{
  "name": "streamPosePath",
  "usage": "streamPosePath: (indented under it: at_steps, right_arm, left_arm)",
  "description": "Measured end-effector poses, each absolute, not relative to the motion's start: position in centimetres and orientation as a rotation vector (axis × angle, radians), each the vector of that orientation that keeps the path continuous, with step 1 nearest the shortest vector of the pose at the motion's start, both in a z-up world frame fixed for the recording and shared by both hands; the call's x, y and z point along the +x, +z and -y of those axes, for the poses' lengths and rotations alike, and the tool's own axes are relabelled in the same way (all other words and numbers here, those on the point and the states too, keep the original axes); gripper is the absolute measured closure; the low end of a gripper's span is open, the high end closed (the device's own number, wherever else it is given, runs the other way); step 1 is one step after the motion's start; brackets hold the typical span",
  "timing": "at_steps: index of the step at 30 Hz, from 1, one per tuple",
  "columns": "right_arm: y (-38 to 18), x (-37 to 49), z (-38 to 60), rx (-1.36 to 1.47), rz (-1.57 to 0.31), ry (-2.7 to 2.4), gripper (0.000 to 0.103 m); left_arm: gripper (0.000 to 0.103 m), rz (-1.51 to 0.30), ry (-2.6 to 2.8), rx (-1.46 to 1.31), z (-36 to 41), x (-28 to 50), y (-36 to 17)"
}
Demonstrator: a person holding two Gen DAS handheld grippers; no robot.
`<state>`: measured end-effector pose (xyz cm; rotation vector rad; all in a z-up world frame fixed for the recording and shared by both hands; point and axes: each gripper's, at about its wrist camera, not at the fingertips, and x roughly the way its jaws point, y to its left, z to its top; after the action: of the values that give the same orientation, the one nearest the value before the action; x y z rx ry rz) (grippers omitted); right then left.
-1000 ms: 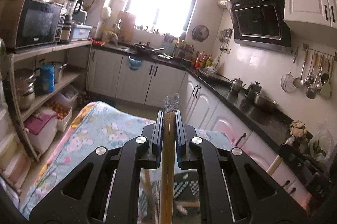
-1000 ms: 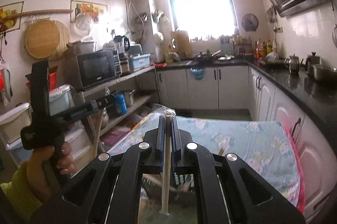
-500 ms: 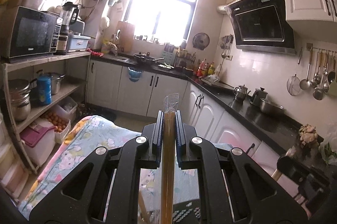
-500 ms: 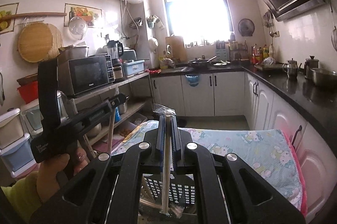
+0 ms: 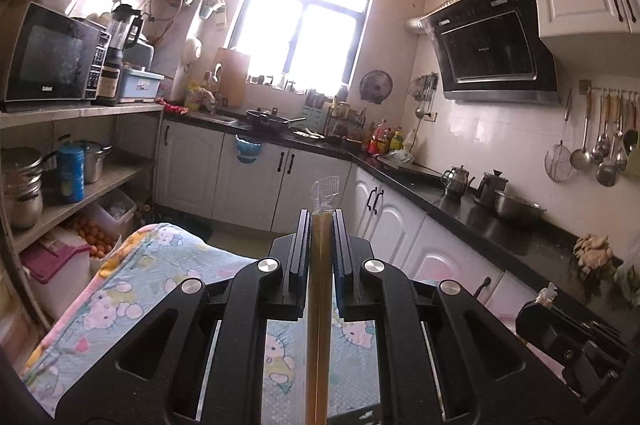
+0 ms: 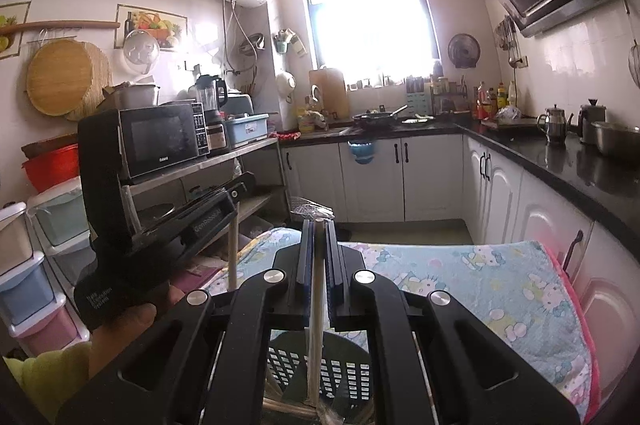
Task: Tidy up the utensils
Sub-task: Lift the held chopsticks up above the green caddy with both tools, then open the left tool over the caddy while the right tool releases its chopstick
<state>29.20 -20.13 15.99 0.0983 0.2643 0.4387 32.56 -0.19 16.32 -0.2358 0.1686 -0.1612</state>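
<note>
My left gripper [image 5: 321, 221] is shut on a pack of wooden chopsticks [image 5: 319, 325] in clear wrap, held upright above the table. My right gripper [image 6: 318, 229] is shut on a pale wrapped chopstick pair [image 6: 316, 325], whose lower end hangs over a black slotted utensil basket [image 6: 320, 369] on the table. The left gripper also shows in the right wrist view [image 6: 234, 193], held in a hand at the left, its chopsticks hanging down. The right gripper's body shows at the lower right of the left wrist view [image 5: 568, 337].
A table with a Hello Kitty cloth [image 6: 480, 289] lies below both grippers. A shelf with a microwave [image 6: 160, 137] and pots stands at the left. A black counter [image 6: 580, 165] with kettles and white cabinets run along the right. Stacked plastic drawers [image 6: 24, 265] stand at far left.
Both grippers have risen and tilted up with their chopsticks. In the right wrist view the basket has dropped lower, and the left gripper has moved closer.
</note>
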Motion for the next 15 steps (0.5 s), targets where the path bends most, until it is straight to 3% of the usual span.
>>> streamPosePath:
  at_steps: [11,15]
  right_arm:
    - [13.9,30.2,20.2,0.105,-0.286,0.452,0.097]
    - [13.5,30.3,20.0,0.110,-0.299,0.461,0.097]
  left_arm:
    - [0.098,-0.188,-0.169,-0.240,0.0,33.0,14.9]
    - [0.092,-0.201,-0.169,-0.241,-0.2,32.8,14.7]
